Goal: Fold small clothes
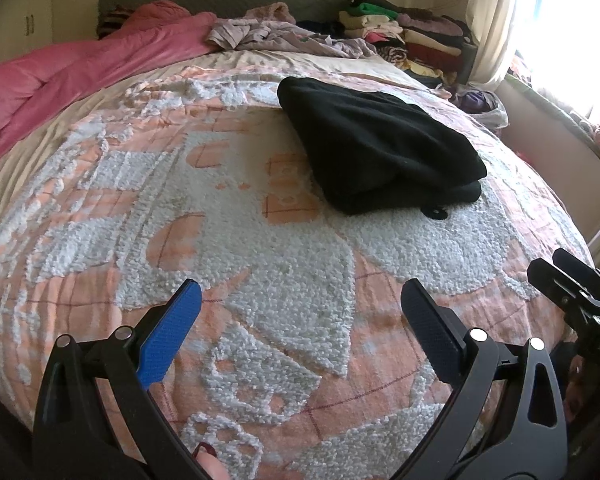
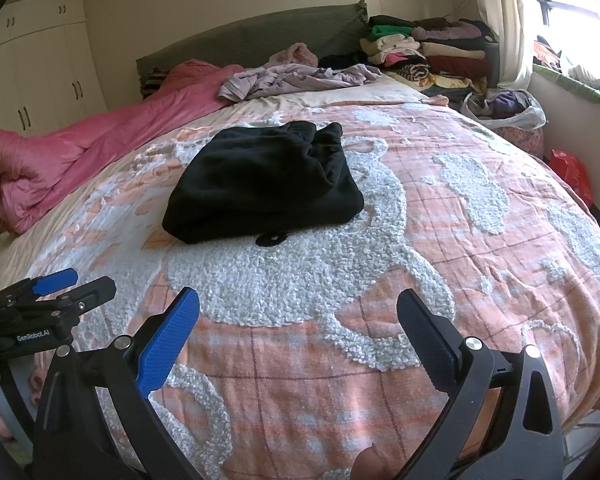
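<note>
A bed [image 2: 480,264] filled both views, covered by a peach checked bedspread [image 1: 260,240] with raised white tufted figures. Beyond both grippers, a pink quilt [image 2: 72,156] lay bunched along the far left side, lilac garments [image 2: 296,76] were heaped before the green headboard [image 2: 260,36], and folded clothing stacks [image 2: 432,52] stood at the far right near a curtained window [image 2: 576,4]. Cream wardrobe doors [image 2: 40,68] lined the left wall. The left gripper [image 1: 300,332] hung wide open and empty; its body, seen in the right wrist view, read "GenRobot.AI". The right gripper [image 2: 298,340] was equally spread, grasping nothing. The folded black garment [image 2: 264,184] lay ahead of both, up the bed and apart from the fingers.
</note>
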`<state>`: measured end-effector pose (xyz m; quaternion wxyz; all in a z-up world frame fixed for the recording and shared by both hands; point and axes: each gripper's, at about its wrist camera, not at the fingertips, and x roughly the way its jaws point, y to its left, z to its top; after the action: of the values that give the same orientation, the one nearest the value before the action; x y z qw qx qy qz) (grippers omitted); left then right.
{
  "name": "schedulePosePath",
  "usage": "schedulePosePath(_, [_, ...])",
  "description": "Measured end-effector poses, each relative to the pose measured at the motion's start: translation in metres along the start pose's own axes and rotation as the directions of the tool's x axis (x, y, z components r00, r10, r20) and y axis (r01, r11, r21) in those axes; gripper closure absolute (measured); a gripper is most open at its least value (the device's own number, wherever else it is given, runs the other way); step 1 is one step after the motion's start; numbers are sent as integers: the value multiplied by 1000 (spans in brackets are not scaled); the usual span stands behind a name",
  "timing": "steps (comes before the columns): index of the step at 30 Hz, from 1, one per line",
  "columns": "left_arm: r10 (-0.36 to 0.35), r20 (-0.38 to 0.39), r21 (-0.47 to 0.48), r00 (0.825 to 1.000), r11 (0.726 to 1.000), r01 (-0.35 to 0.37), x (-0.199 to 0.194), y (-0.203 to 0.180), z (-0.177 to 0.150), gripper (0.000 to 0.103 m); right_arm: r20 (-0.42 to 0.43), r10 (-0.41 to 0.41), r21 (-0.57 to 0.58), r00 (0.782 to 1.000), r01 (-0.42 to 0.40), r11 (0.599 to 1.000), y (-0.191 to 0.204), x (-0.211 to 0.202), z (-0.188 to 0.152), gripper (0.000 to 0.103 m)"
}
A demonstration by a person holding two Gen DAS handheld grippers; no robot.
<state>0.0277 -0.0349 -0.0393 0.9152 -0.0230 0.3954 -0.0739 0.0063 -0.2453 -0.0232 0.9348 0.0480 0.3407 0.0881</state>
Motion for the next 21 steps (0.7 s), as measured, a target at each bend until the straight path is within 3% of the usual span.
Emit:
schedulePosePath(14, [39, -8, 12, 999, 999, -39, 0, -1, 1, 9, 2, -10, 8, 1000, 10, 1000, -3, -3, 0, 4])
schedulePosePath(21, [20, -4, 7, 1000, 1000, -20, -1, -2, 2, 9, 7, -27, 27, 1000, 27, 999, -6, -5, 1, 4])
